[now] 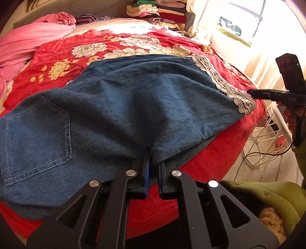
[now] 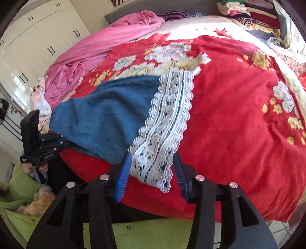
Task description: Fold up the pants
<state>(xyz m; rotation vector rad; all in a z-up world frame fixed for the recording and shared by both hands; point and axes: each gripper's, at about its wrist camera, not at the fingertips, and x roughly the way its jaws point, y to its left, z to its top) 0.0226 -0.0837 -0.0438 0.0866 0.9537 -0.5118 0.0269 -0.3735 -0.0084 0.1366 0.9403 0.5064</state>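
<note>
The left gripper (image 1: pixel 153 164) is clamped tight on the near edge of the pants (image 1: pixel 118 107). Its two black fingers with blue pads meet on a fold of denim, and the cloth rises in a soft ridge from that pinch. The tool points steeply down at the bed. The pants are blue denim, lying spread across a red blanket (image 1: pixel 208 153) printed with white and yellow flowers. A stitched back pocket (image 1: pixel 38 141) sits at the left of the left wrist view, pale thread outlining its five-sided shape. A band of white lace (image 1: pixel 220 82) trims the hem at the right.

The right gripper (image 2: pixel 152 172) stands part open. The lace hem (image 2: pixel 166 126) lies between its blue ribbed pads (image 2: pixel 122 176) and hangs over the bed's edge; the left pad sits just beside the lace, the right pad stands clear of it, so nothing is gripped. This tool also tilts down toward the bed.

In the right wrist view, a hand (image 2: pixel 33 168) in a green sleeve (image 2: pixel 19 183) holds the left tool's handle at the far left. Behind the pants, a crumpled pink sheet (image 2: pixel 107 42) lies bunched at the bed's left side. Folded clothes (image 1: pixel 162 11) are stacked at the far end, and white cupboards (image 2: pixel 38 38) stand beyond.
</note>
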